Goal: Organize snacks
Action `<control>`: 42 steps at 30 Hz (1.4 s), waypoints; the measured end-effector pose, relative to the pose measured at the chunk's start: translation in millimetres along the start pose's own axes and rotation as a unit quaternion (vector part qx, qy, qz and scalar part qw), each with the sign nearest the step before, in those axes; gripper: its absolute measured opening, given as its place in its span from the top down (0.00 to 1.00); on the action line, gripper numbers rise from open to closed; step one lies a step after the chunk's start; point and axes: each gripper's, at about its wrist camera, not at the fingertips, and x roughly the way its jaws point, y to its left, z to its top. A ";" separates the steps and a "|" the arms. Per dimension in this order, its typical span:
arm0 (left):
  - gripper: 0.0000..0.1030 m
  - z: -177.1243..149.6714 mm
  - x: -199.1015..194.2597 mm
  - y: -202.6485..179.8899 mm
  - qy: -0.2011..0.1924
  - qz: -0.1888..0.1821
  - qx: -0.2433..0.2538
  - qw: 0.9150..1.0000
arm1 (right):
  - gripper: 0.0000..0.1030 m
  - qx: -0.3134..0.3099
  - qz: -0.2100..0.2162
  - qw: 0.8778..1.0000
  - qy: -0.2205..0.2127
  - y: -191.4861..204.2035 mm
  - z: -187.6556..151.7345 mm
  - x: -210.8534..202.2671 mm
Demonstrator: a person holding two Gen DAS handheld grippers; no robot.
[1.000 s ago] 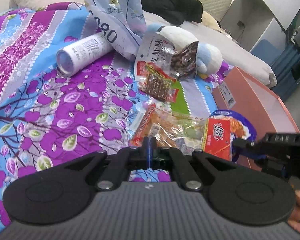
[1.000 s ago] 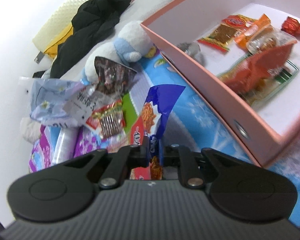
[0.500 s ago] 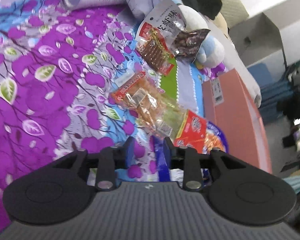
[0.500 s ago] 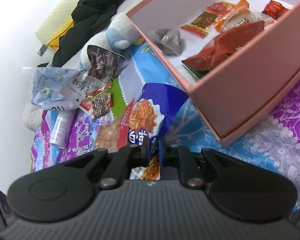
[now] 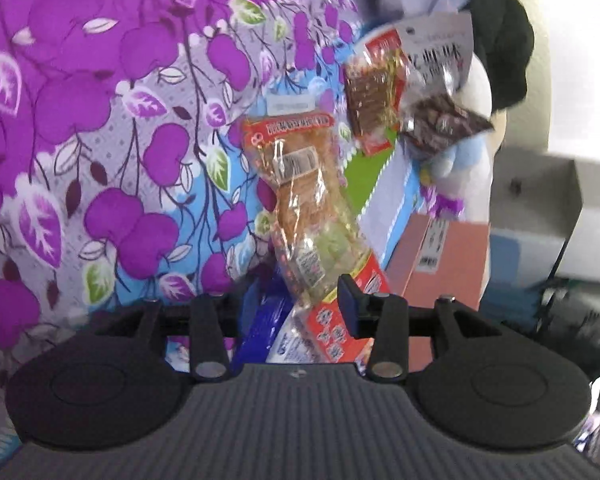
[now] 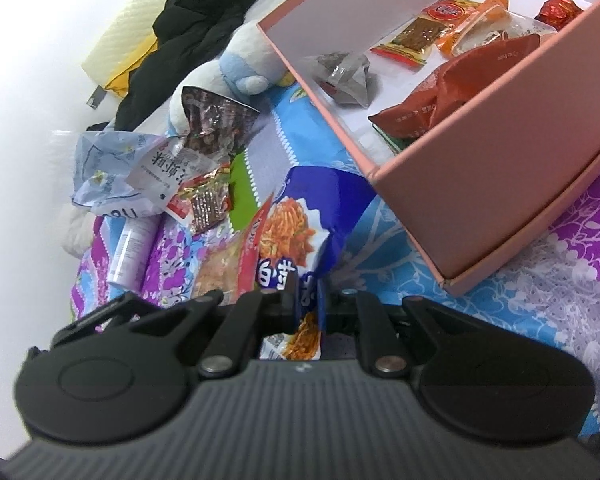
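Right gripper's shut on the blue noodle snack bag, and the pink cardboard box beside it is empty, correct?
Not quite. The right gripper is shut on the blue noodle snack bag, but the pink cardboard box is not empty: the right wrist view shows several snack packets inside, among them a crumpled orange-red bag.

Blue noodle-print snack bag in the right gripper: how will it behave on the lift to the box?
The blue snack bag, pinched at one edge by the right gripper, looks like thin creased film, so it will probably flop and sag. It seems puffy, likely light for its size. Glossy film may slip. Dangling, it might catch the pink box wall.
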 end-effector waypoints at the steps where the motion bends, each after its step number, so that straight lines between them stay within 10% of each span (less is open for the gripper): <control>1: 0.55 -0.2 0.6 0.0 -0.003 -0.001 -0.005 1.000 | 0.88 -0.002 0.000 1.000 0.000 -0.7 -0.7 0.1; 12: 0.94 5.0 -7.2 9.0 -0.024 -0.005 -0.002 1.000 | 0.88 -0.018 -0.001 1.000 0.004 -1.0 -1.4 -4.6; 26: 0.96 -8.7 -109.1 41.6 0.024 0.011 0.080 0.996 | 0.88 -0.052 -0.002 0.998 0.040 6.4 -17.3 -35.2; 36: 0.95 -2.7 -150.1 49.3 0.015 0.106 0.218 0.970 | 0.82 -0.071 -0.038 0.995 0.055 -15.0 -17.6 -36.9; 39: 0.82 -4.0 -153.8 46.3 0.006 0.128 0.244 0.961 | 0.73 -0.088 -0.054 0.993 0.053 -13.6 -20.9 -39.3; 42: 0.27 -11.0 -151.2 34.3 -0.010 0.148 0.284 0.947 | 0.57 -0.108 -0.067 0.991 0.048 -9.4 -26.3 -42.6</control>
